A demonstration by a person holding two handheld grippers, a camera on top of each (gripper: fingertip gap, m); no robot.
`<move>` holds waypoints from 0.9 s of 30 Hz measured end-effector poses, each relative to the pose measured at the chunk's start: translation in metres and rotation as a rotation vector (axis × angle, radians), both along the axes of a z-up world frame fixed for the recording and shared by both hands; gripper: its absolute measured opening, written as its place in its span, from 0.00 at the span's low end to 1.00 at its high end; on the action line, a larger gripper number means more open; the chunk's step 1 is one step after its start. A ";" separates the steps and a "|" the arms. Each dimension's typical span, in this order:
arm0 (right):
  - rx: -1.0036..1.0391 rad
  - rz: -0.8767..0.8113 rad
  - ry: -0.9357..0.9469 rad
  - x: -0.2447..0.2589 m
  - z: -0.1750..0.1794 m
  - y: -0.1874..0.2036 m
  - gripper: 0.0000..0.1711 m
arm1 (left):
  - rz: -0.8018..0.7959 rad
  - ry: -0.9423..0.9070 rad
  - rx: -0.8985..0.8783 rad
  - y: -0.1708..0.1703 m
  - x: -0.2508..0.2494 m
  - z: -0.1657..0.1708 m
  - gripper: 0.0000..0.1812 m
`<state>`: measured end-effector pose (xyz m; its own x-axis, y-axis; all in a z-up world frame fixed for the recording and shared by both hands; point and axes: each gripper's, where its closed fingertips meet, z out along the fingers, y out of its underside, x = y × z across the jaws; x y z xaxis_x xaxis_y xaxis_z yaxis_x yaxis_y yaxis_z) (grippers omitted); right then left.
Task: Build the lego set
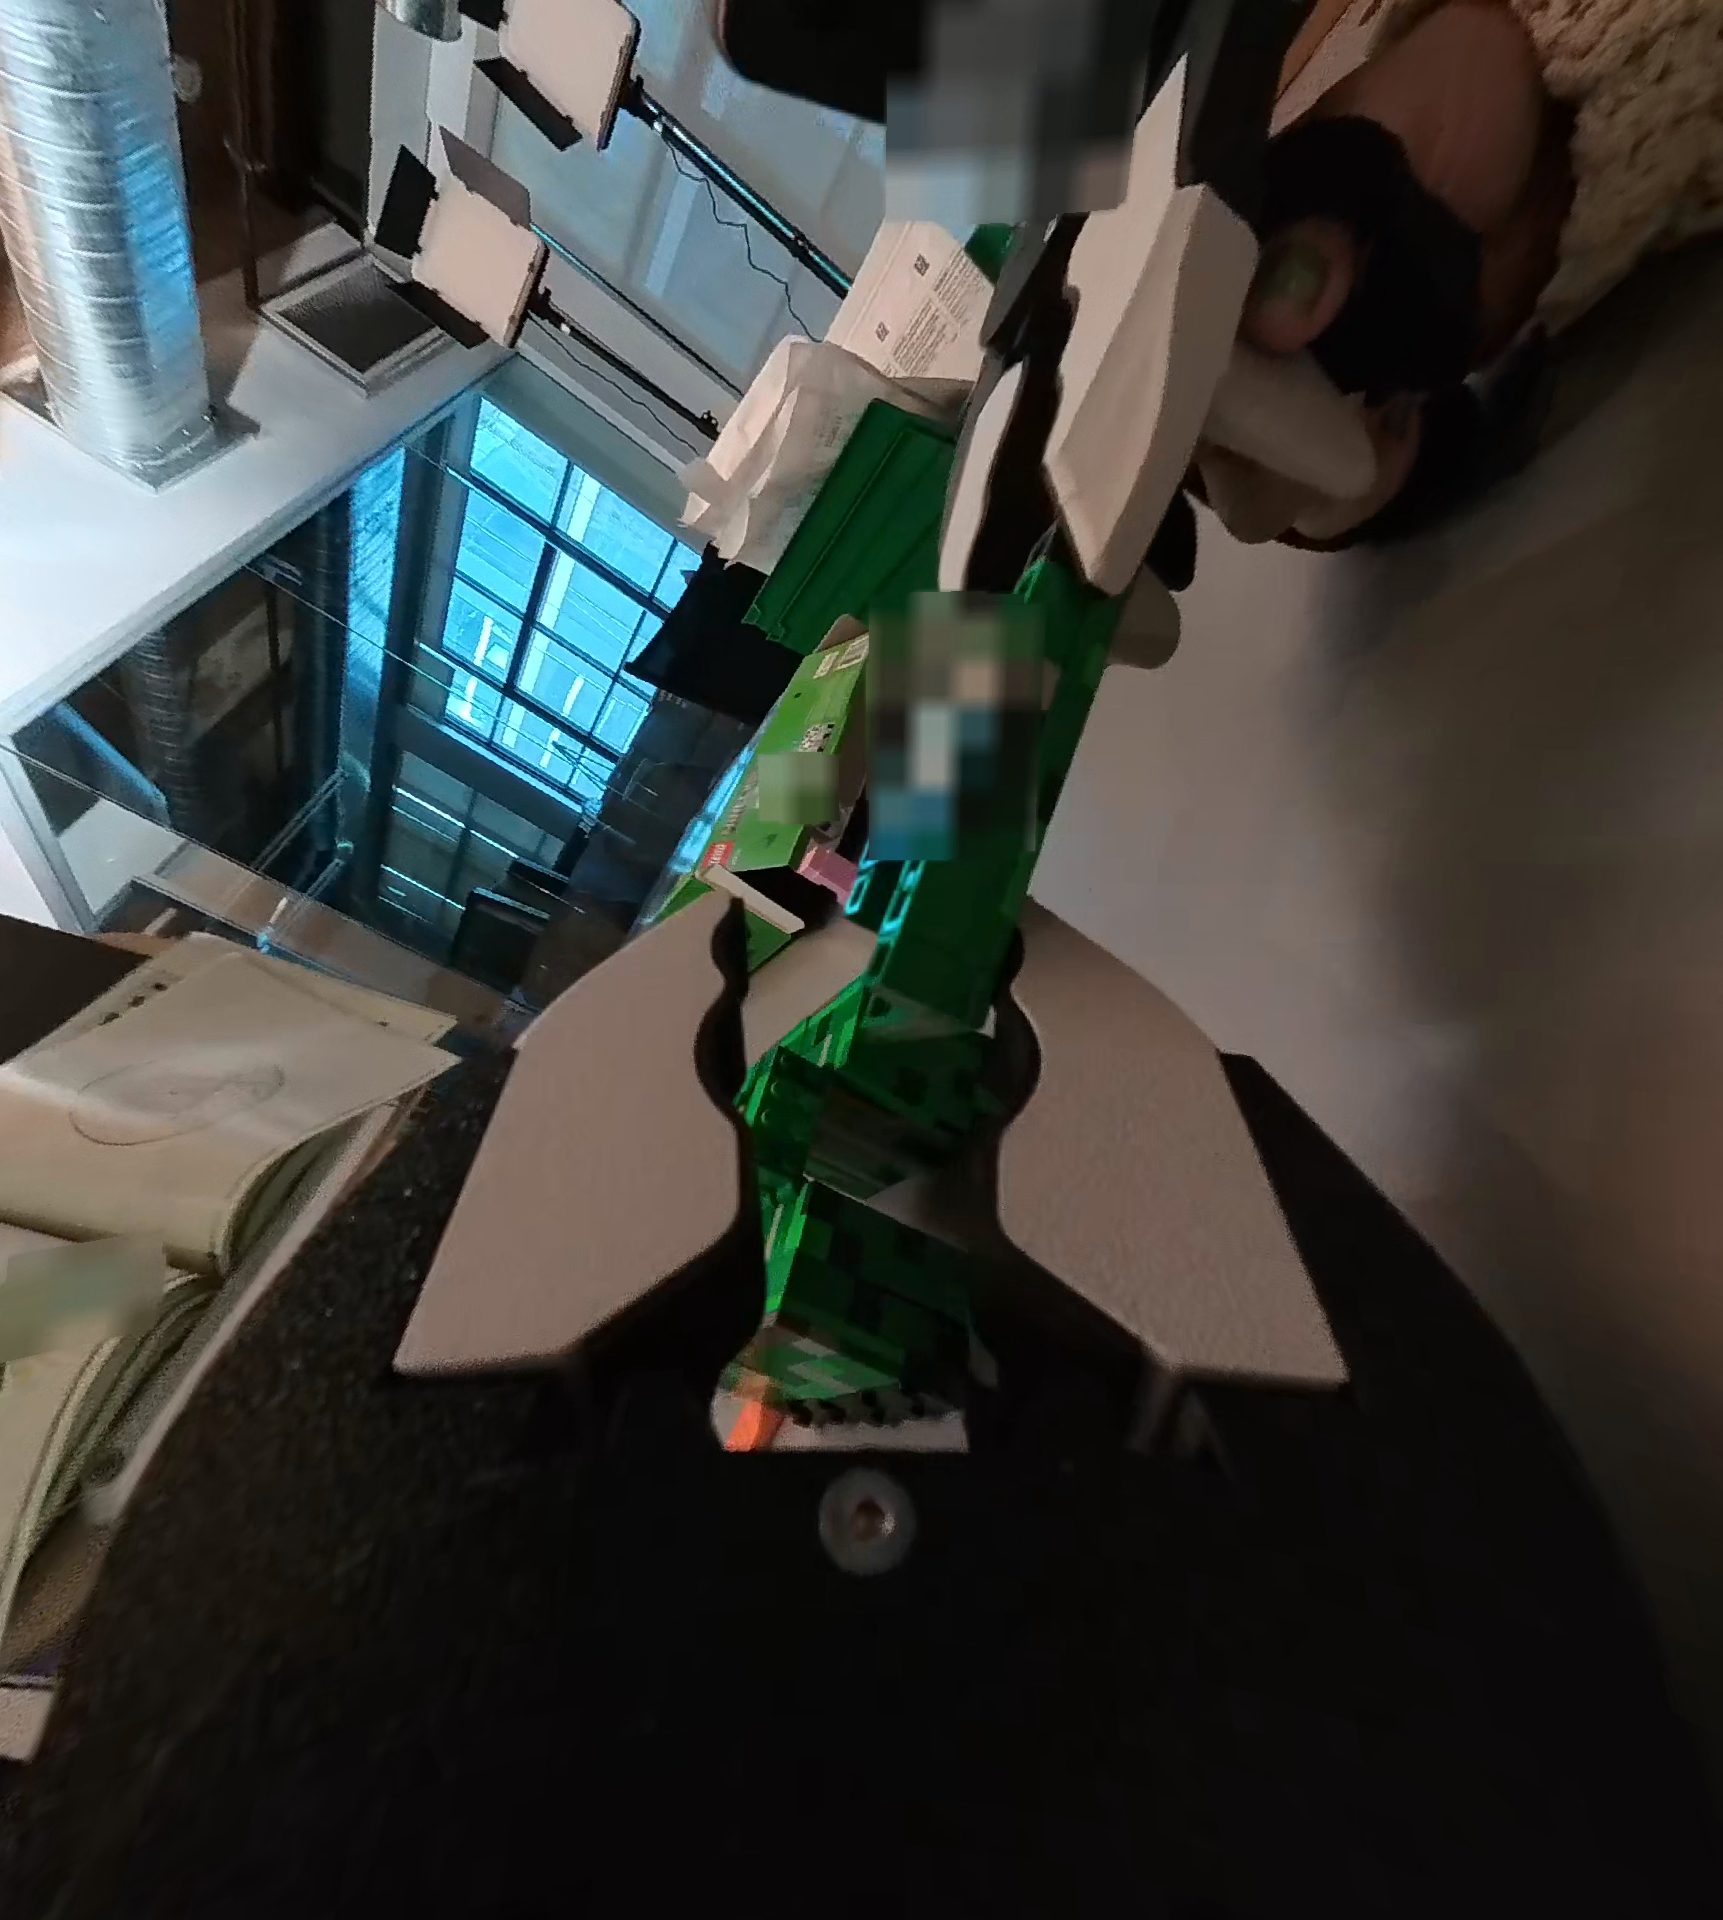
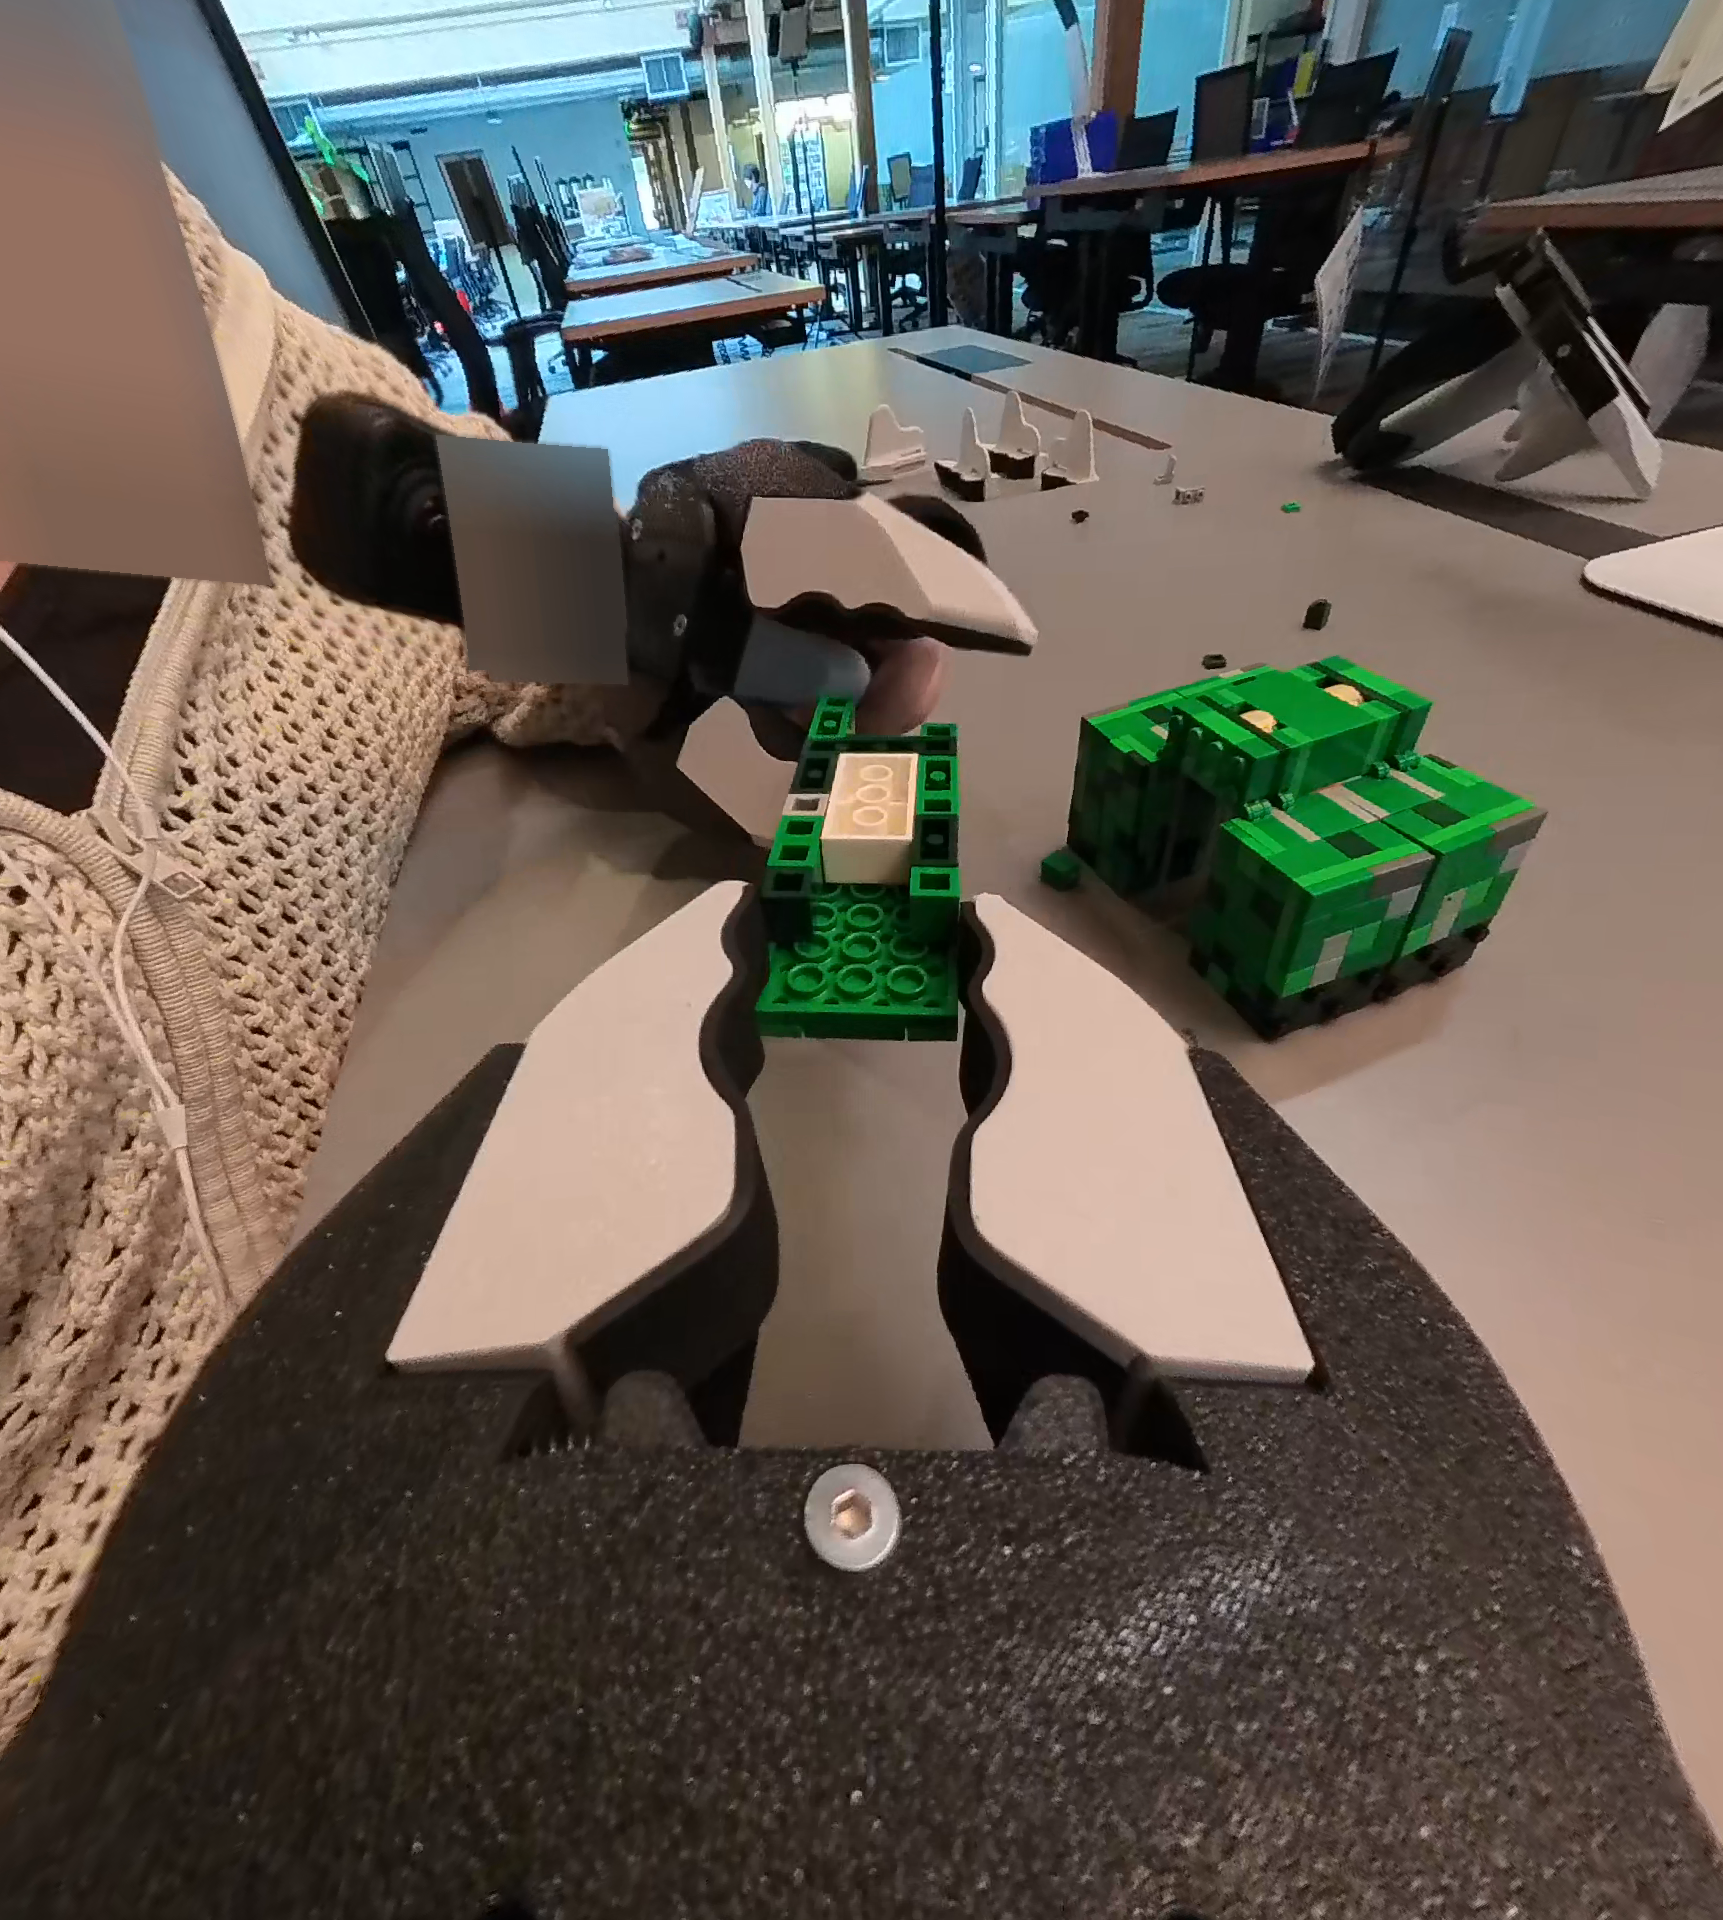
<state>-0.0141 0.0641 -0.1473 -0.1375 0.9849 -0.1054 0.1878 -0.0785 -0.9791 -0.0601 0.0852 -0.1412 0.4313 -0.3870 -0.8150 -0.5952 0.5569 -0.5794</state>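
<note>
Right gripper (image 2: 862, 914): its two grey fingers squeeze the near end of the small lego piece; it comes in from 6 o'clock.
Left gripper (image 1: 872, 940): its fingers close on a long green lego part that runs up between them toward 12 o'clock. In the right wrist view it shows at 11 o'clock, by the far end of the small lego piece.
Tabletop (image 2: 1459, 1195): grey and wide.
Big green lego build (image 2: 1293, 842): sits on the tabletop at 2 o'clock from the right gripper, apart from it.
Small lego piece (image 2: 862, 935): green plate with dark green walls, held up in the middle.
White brick (image 2: 869, 816): sits inside the small lego piece, at its far end.
Tiny loose bricks (image 2: 1316, 615): scattered on the tabletop at 1 o'clock.
</note>
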 end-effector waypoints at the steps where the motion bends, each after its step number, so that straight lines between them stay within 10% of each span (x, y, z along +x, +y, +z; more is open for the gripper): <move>1: 0.004 -0.007 0.000 0.000 0.000 0.001 0.20 | 0.003 -0.004 -0.011 0.001 0.000 0.000 0.24; 27: 0.072 -0.148 -0.023 -0.019 -0.003 0.008 0.20 | 0.127 0.308 0.406 -0.007 0.007 0.001 0.10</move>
<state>-0.0326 0.0717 -0.1506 0.0108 0.9993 -0.0350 0.2019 -0.0365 -0.9787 -0.0530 0.0785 -0.1402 0.1705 0.0261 -0.9850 -0.7815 0.6125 -0.1191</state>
